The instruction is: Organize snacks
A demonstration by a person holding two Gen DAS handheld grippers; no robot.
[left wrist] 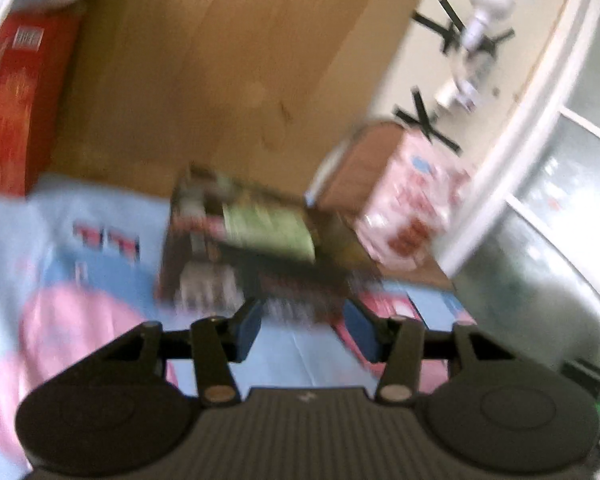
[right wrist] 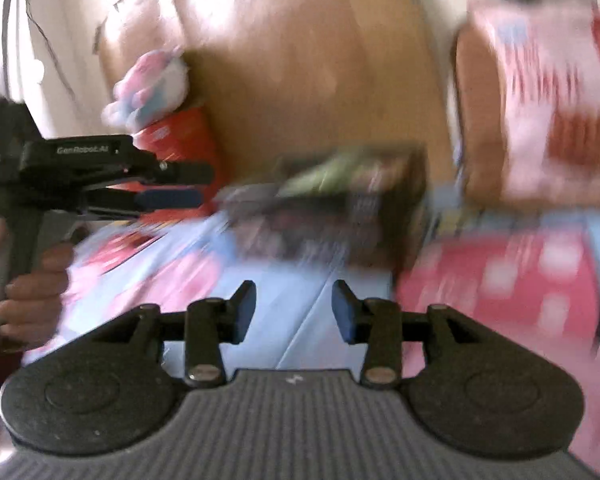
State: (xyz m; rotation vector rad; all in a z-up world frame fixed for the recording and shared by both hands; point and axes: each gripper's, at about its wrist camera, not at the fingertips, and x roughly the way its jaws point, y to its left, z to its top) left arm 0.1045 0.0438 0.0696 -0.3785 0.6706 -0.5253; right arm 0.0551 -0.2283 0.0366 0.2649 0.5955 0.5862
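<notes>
A dark snack box with a green label [left wrist: 240, 248] lies on the light blue cloth, just beyond my left gripper [left wrist: 304, 328], which is open with nothing between its blue pads. The same dark box [right wrist: 340, 208] shows blurred ahead of my right gripper [right wrist: 294, 312], also open and empty. A pink and white snack pack [left wrist: 412, 200] stands to the right of the dark box, large at the upper right [right wrist: 548, 96] in the right wrist view. A flat pink packet [right wrist: 500, 284] lies right of the right gripper. The left gripper [right wrist: 172, 188], held by a hand [right wrist: 32, 296], is seen at left.
A big cardboard box [left wrist: 228, 72] stands behind the snacks. A red box [left wrist: 16, 104] sits at the left with a pastel plush toy [right wrist: 148, 84] on top. A white window frame [left wrist: 540, 120] and wall with black tape marks [left wrist: 428, 116] close the right side.
</notes>
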